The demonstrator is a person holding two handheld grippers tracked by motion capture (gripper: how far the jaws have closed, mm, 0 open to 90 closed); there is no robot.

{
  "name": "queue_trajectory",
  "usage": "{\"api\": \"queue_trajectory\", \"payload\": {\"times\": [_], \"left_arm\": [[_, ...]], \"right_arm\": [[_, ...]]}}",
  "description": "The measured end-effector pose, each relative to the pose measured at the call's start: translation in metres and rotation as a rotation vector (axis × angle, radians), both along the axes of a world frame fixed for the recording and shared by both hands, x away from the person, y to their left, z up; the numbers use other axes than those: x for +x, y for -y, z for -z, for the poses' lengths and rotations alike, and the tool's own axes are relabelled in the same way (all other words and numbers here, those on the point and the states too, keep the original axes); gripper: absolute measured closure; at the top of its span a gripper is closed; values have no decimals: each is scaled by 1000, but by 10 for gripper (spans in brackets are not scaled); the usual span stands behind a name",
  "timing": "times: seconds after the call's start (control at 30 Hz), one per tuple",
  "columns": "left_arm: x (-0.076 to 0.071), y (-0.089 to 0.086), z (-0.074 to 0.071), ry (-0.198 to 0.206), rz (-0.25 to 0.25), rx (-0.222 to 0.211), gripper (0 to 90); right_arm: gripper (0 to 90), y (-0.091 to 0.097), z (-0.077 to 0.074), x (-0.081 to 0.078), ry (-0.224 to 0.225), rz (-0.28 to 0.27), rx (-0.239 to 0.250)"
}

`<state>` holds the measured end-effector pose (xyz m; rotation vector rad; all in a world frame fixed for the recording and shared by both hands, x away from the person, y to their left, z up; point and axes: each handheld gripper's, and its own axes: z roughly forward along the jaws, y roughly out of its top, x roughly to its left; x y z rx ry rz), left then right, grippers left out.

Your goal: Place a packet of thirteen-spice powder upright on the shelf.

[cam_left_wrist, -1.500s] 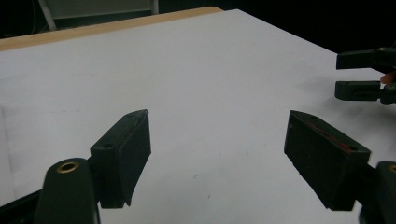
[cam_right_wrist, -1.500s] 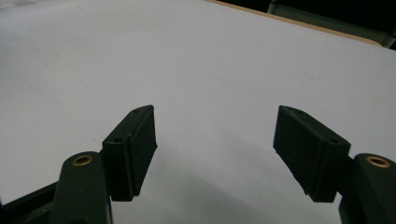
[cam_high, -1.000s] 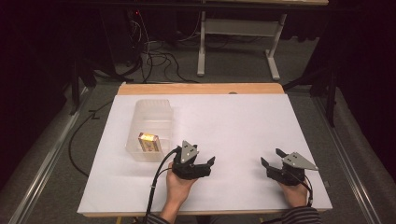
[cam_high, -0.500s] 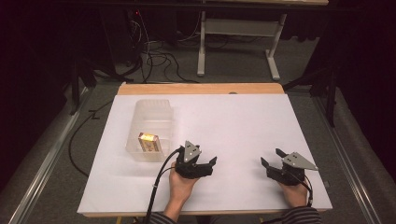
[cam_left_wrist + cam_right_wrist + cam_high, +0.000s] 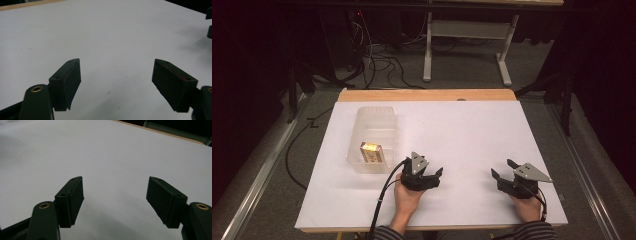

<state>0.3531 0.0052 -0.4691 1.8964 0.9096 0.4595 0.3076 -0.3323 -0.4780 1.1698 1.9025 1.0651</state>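
Matt white sheet, smooth like paper, over the table (image 5: 472, 130), bare pale wood along its far edge, translucent frosted plastic box (image 5: 373, 137), matt black claw pads (image 5: 67, 82), brass-coloured rivets, flat grey metal plate (image 5: 532, 172)

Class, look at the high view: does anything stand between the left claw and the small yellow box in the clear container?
Yes. The small yellow box sits inside the clear container, so its near wall stands between the box and the left claw. Nothing else lies on the white tabletop between them.
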Motion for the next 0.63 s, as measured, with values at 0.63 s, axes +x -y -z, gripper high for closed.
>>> {"api": "queue_trajectory", "payload": {"times": [0.63], "left_arm": [[-1, 2, 12, 50, -24, 28, 234]], "right_arm": [[307, -1, 0, 1, -6, 2, -11]]}}
